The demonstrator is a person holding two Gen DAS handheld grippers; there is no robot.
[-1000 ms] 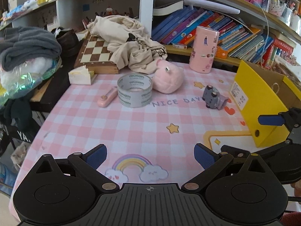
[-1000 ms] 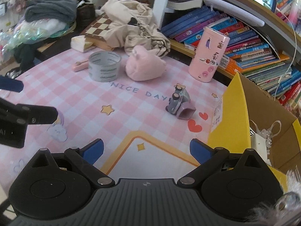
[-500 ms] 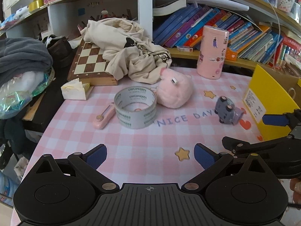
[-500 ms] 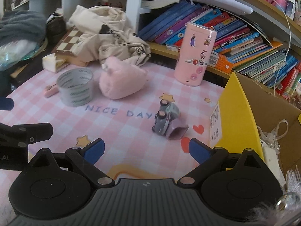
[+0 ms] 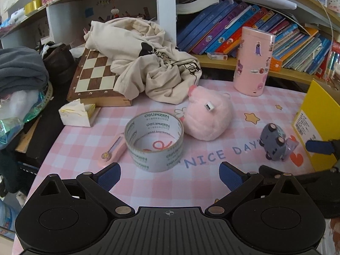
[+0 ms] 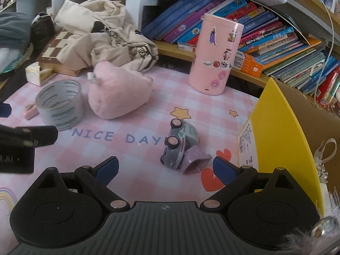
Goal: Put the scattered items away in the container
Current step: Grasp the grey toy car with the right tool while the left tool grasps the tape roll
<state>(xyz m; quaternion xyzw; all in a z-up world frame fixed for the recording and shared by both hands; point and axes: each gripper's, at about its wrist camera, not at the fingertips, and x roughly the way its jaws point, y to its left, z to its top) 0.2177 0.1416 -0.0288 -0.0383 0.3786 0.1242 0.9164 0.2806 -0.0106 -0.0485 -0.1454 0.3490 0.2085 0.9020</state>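
Left wrist view puts the left gripper (image 5: 170, 171) low over the pink checked mat (image 5: 85, 144), its jaws spread wide and empty, with the roll of tape (image 5: 154, 141) straight ahead at twelve o'clock, just beyond the fingertips. That line-up suggests the tape is the piece this hand means to take: the roll stands on its flat side with the hole facing up, so one finger could go inside the ring and one outside. A small pink cutter (image 5: 112, 149) lies touching the roll at its nine o'clock, close enough to be nudged if the outer finger comes in carelessly. The pink plush toy (image 5: 209, 116) sits just beside the roll at two o'clock.

In the right wrist view the right gripper (image 6: 164, 169) also has its jaws wide apart and holds nothing. The toy car (image 6: 180, 144) lies tipped on its side at twelve o'clock, between the fingertips' line and slightly beyond, with wheels facing the camera; lying so, it offers its roof and underside to the pads. The yellow cardboard box (image 6: 276, 131), the container, stands open at three o'clock, so the car needs only a short carry. The box already holds some small white things. The tall pink cylinder (image 6: 214, 57) stands upright at one o'clock, well clear.
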